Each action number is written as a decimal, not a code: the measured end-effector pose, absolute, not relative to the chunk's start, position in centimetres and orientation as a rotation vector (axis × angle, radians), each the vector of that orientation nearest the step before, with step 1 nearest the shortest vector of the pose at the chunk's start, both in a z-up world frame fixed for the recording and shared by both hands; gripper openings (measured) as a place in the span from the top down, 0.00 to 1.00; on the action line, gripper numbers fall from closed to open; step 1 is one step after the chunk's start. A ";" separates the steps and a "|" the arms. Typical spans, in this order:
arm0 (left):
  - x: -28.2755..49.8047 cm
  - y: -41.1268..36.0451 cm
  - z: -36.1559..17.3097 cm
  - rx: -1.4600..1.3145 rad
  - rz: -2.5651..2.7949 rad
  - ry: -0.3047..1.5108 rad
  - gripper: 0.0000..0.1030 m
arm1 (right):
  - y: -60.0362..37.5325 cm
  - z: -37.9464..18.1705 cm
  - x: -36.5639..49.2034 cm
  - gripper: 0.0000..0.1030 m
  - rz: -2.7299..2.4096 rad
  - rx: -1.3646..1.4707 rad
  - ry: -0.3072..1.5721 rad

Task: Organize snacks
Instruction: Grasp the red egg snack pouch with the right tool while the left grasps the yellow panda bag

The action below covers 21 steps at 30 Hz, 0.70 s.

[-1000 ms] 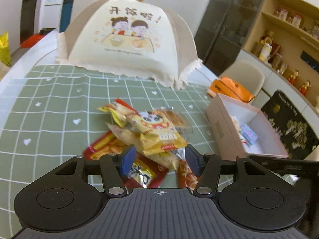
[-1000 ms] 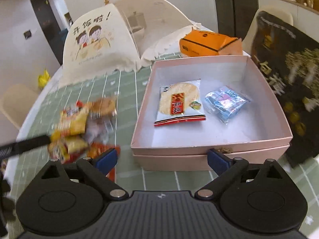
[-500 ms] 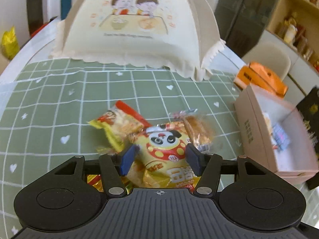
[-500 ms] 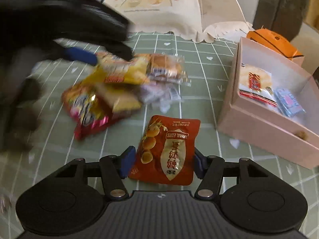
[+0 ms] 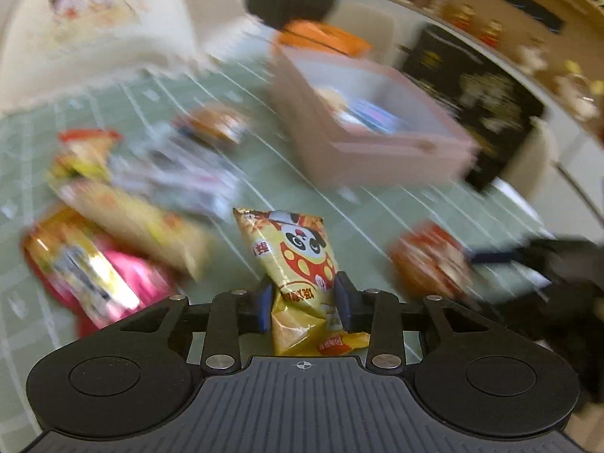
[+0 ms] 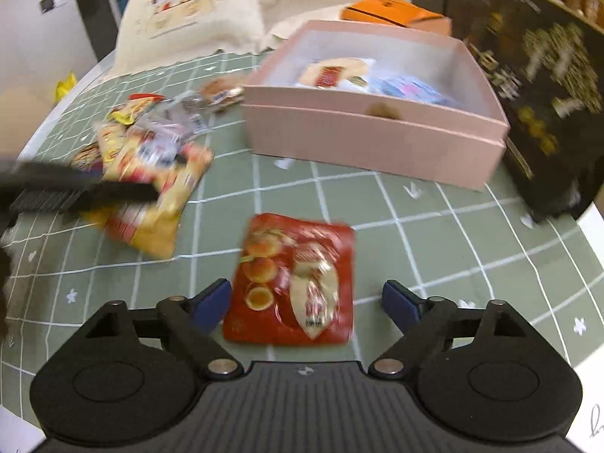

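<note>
My left gripper (image 5: 304, 304) is shut on a yellow panda snack bag (image 5: 296, 260) and holds it above the green checked tablecloth (image 5: 377, 207). My right gripper (image 6: 305, 300) is open, its fingers either side of a red snack packet (image 6: 292, 283) lying flat on the cloth. The pink box (image 6: 377, 139) stands beyond it, with a rice cracker pack (image 6: 332, 71) and a blue packet (image 6: 407, 88) inside. A pile of several loose snacks (image 6: 151, 143) lies at the left. The box also shows in the left wrist view (image 5: 377, 132), blurred.
A cream mesh food cover (image 6: 188, 19) stands at the back left. An orange box (image 6: 396, 11) sits behind the pink box. A black printed bag (image 6: 547, 113) stands at the right. The table edge runs near the right side.
My left gripper has closed on the panda bag and lifted it, swinging right toward the box. My right gripper has opened wider around the red packet.
</note>
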<state>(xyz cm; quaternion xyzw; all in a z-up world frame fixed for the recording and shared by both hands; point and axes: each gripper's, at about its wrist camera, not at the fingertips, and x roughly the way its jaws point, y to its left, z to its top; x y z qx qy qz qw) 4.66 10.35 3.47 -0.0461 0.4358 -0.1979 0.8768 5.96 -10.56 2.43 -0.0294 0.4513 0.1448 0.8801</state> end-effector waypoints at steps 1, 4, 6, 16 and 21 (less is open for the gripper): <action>4.2 10.4 3.5 -0.101 -0.418 0.921 0.62 | -10.8 2.2 6.1 0.09 0.298 -0.061 0.937; 2.5 10.6 4.2 -0.036 -0.316 0.900 0.58 | -11.0 1.7 5.8 0.02 0.278 -0.081 0.930; 1.7 11.0 5.2 -0.019 -0.248 0.863 0.59 | -10.9 1.5 5.5 0.00 0.274 -0.095 0.915; 1.9 7.6 5.8 0.117 -0.224 0.875 0.58 | -12.0 1.2 4.2 0.00 0.254 -0.088 0.870; 1.1 4.6 3.6 0.303 -0.253 0.874 0.31 | -13.2 1.1 3.4 0.00 0.225 -0.092 0.866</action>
